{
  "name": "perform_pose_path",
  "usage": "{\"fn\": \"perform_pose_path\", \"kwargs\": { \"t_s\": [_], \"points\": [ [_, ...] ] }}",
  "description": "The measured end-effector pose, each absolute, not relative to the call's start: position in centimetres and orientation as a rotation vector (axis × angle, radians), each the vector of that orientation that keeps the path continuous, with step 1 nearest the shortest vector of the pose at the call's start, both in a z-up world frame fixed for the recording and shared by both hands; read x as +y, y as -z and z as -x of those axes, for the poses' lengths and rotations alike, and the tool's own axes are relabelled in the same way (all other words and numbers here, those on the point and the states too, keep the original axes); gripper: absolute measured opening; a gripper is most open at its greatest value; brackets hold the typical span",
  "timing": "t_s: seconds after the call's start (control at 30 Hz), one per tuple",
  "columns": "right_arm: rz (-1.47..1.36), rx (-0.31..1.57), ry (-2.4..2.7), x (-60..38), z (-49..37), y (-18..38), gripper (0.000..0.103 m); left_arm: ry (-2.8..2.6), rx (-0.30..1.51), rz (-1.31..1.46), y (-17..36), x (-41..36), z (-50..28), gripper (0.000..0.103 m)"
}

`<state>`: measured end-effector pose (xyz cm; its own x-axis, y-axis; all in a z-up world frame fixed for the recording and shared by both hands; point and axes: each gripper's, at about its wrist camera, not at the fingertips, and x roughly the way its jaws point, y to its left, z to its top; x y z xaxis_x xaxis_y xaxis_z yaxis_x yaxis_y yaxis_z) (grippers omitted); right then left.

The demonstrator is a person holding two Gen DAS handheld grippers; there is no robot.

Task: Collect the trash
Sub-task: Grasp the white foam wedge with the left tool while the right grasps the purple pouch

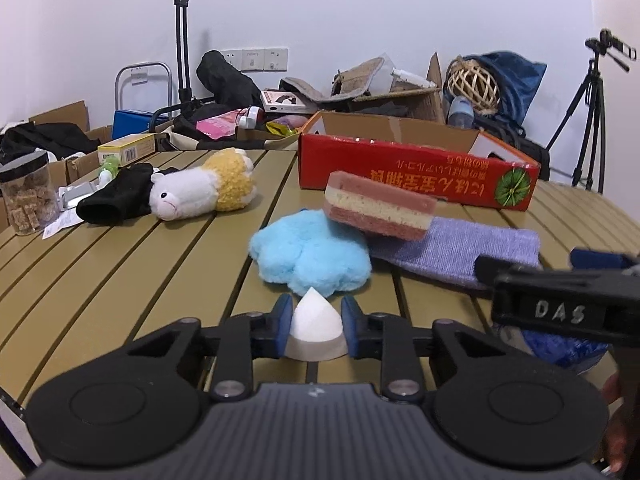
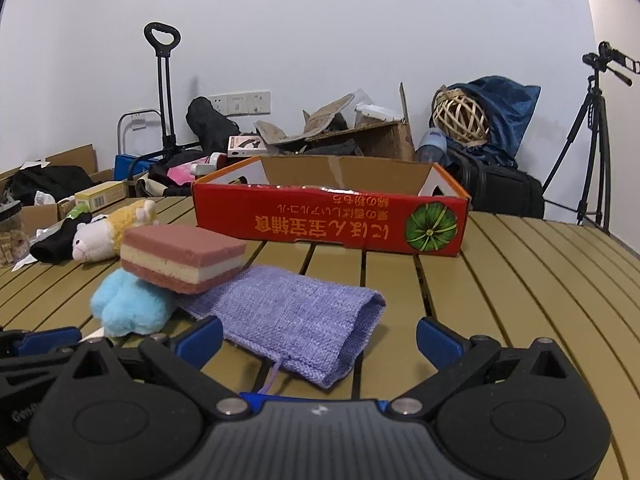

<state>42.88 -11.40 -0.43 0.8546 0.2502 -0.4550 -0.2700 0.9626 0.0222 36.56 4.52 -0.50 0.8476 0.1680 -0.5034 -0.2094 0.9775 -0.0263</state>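
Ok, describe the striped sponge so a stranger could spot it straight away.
Find the red cardboard box on the slatted table. In front of it, the sponge rests tilted across a fluffy blue toy and a purple cloth pouch. Only it has pink-cream-pink layers.

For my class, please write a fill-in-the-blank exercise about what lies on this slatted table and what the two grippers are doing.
1. The left gripper is shut on a white ____.
2. The pink and cream sponge leans on the blue fluffy toy and the ____ cloth pouch.
3. The red box stands open at the ____.
4. The right gripper's jaws are ____.

Missing words: cone; purple; top; open
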Motion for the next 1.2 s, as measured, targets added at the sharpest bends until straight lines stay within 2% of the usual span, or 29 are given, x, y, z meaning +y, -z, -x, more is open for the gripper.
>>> {"fn": "perform_pose_path", "kwargs": {
  "t_s": [0.3, 0.43, 0.63, 0.73, 0.8, 0.9, 1.03, 1.2],
  "points": [
    [0.051, 0.509, -0.299, -10.4, -44.2, 0.8, 0.103, -0.231, 0.449, 0.071, -0.7, 5.0, -36.0, 0.027],
    [0.058, 0.531, -0.321, -10.0, -44.8, 0.9, 0.099, -0.236, 0.442, 0.070, -0.8, 5.1, -35.9, 0.027],
    [0.052, 0.580, -0.353, -9.7, -45.3, 1.3, 0.069, -0.236, 0.441, 0.070, -0.7, 5.2, -35.9, 0.027],
    [0.042, 0.588, -0.361, -9.9, -45.3, 1.4, 0.063, -0.234, 0.440, 0.070, -0.7, 5.2, -35.9, 0.027],
    [0.044, 0.592, -0.367, -9.8, -45.2, 1.5, 0.049, -0.236, 0.437, 0.066, -0.6, 5.1, -35.8, 0.027],
    [0.054, 0.591, -0.367, -9.7, -45.0, 1.6, 0.039, -0.238, 0.436, 0.066, -0.7, 5.1, -35.8, 0.027],
    [0.041, 0.578, -0.377, -9.9, -44.8, 1.4, 0.014, -0.241, 0.434, 0.066, -0.7, 5.2, -35.7, 0.027],
    [0.047, 0.532, -0.371, -9.9, -44.1, 1.1, 0.008, -0.245, 0.428, 0.061, -0.8, 5.4, -35.6, 0.027]
  ]
}}
